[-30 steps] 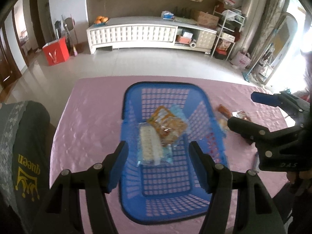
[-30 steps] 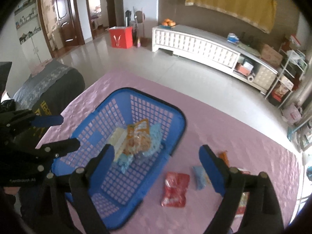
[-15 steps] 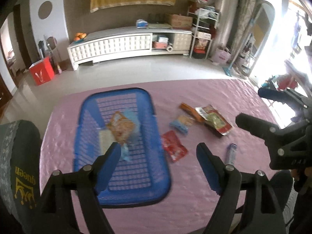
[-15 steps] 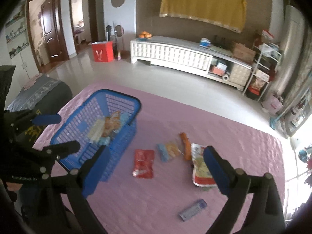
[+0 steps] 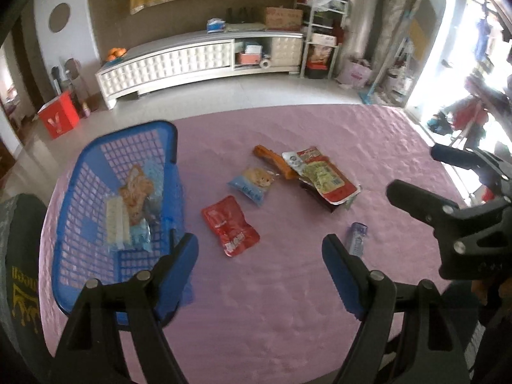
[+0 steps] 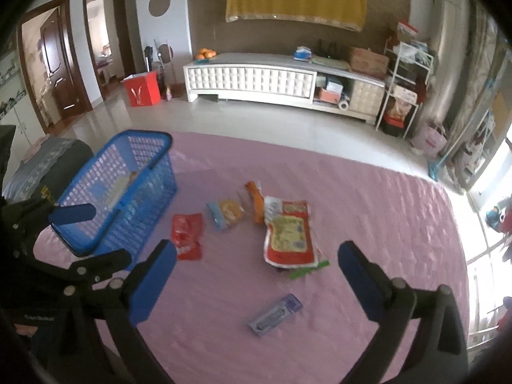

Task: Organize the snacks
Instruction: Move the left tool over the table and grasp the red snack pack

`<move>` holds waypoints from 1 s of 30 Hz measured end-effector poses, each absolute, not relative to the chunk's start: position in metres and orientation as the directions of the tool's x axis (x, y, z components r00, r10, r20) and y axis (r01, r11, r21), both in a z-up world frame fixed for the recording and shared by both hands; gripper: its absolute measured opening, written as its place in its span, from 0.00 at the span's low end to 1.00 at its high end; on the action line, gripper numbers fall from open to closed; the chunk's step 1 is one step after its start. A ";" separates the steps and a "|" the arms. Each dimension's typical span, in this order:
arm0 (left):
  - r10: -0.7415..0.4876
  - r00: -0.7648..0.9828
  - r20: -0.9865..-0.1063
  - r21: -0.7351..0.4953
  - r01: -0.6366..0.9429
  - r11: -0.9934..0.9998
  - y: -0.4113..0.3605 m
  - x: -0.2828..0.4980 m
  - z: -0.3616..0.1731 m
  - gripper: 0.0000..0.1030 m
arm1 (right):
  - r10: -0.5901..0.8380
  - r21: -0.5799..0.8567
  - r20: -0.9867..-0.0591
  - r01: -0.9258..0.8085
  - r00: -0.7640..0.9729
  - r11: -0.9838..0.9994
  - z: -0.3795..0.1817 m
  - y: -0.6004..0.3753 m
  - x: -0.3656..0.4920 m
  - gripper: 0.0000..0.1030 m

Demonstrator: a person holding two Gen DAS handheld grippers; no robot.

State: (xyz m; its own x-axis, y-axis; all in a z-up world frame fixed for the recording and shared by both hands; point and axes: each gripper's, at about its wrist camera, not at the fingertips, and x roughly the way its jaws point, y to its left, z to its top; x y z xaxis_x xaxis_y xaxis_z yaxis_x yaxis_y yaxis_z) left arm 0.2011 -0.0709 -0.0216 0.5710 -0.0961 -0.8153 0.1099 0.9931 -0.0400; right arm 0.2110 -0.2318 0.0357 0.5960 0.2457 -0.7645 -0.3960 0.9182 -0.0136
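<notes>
Both grippers have swung away from over the basket toward the loose snacks, so the blue basket (image 5: 118, 220) now sits at about nine o'clock in the left wrist view instead of dead centre. It stands on the pink table (image 5: 288, 304) and holds one orange-printed packet (image 5: 136, 192), one pale white packet and one light blue one; whether more lie beneath them cannot be told. Six snacks lie loose on the table, largest first: one red-and-white pouch (image 6: 288, 233) with a dark packet part-hidden under it, one red packet (image 6: 187, 235) nearest the basket, one blue-and-orange packet (image 6: 225, 212), one orange stick (image 6: 254, 201) touching the pouch's edge, and one small purple bar (image 6: 275, 313) alone at six o'clock. The left gripper (image 5: 259, 268) points steeply down with its jaws apart and empty, framing the red packet at twelve o'clock. The right gripper (image 6: 256, 275) tilts down likewise, its jaws opening with nothing between them, the purple bar just below.
</notes>
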 end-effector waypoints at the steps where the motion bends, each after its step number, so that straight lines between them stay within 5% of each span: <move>1: -0.080 0.576 -0.813 -0.031 0.094 0.995 -0.076 0.201 -0.027 0.76 | 0.243 -0.017 -0.765 -0.395 0.596 0.918 0.031 -0.236 0.211 1.00; 30: 0.054 0.393 -0.918 0.004 -0.127 0.992 -0.069 0.293 -0.158 0.76 | 0.185 -0.032 -0.840 -0.387 0.510 0.922 -0.081 -0.236 0.284 1.00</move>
State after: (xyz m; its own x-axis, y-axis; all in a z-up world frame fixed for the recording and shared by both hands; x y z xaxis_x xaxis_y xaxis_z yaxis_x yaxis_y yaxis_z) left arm 0.2929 -0.0687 -0.1580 0.3934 0.0538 -0.9178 -0.1269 0.9919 0.0037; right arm 0.2842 -0.2362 -0.0805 0.5102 0.1850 -0.8399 -0.3870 0.9215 -0.0321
